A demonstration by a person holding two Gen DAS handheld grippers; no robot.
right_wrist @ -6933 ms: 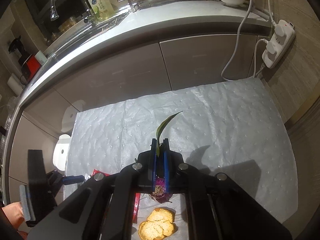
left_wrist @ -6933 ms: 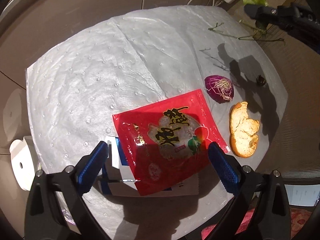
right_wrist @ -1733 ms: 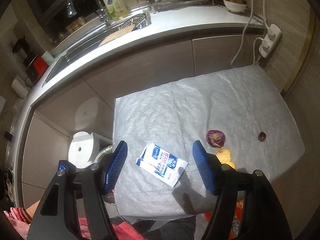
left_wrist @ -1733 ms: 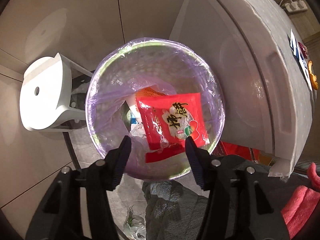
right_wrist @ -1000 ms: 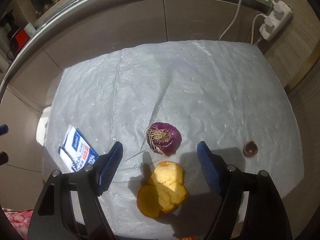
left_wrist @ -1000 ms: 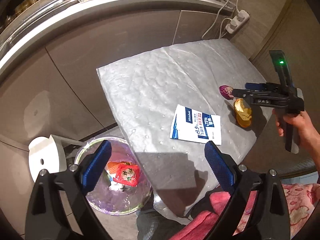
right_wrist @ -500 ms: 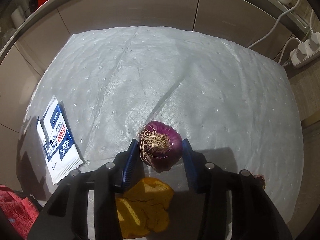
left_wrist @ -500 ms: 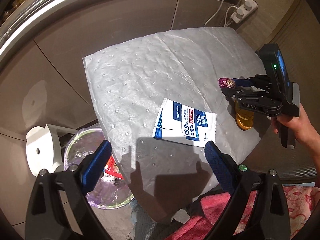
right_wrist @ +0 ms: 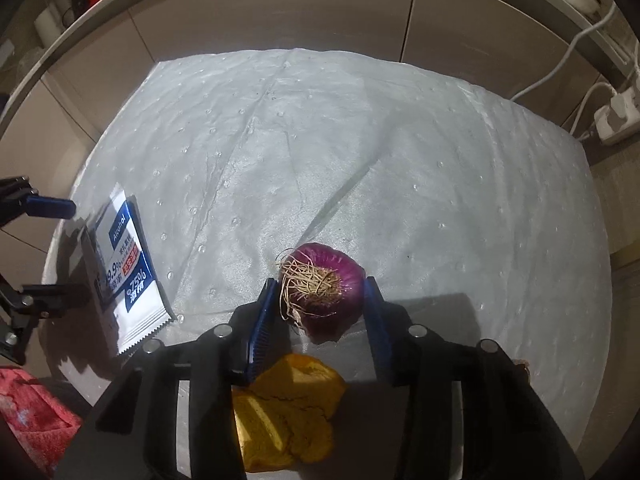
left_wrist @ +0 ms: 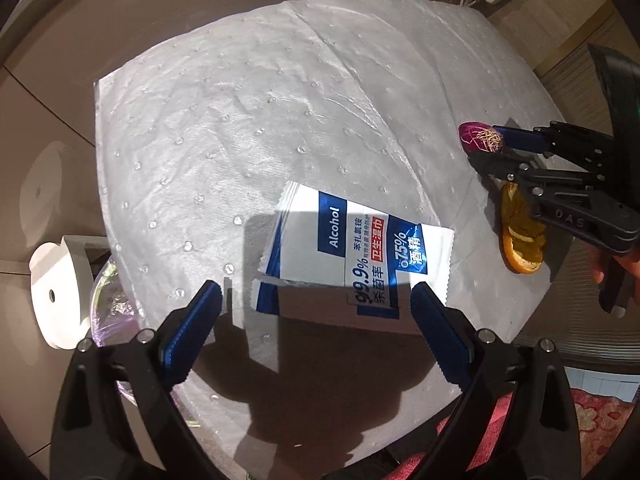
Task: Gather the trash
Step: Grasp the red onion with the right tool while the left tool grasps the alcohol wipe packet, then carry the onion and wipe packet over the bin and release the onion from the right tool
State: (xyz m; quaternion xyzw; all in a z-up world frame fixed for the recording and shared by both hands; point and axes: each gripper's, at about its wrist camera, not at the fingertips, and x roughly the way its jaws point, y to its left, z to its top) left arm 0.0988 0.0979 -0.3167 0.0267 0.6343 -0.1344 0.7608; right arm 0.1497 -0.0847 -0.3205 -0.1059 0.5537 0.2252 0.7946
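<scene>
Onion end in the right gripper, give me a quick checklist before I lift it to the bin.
1. Onion end sits between the right gripper pads: ok.
2. Grip firm: cannot tell; the jaws are closing and the pads look at its sides.
3. Orange peel free of the pads: ok, it lies beneath the gripper, nearer the camera.
4. Left gripper clear of the path: ok, it hovers open over the wipes packet.
5. Bin reachable: cannot tell, only its rim shows past the mat edge.
</scene>
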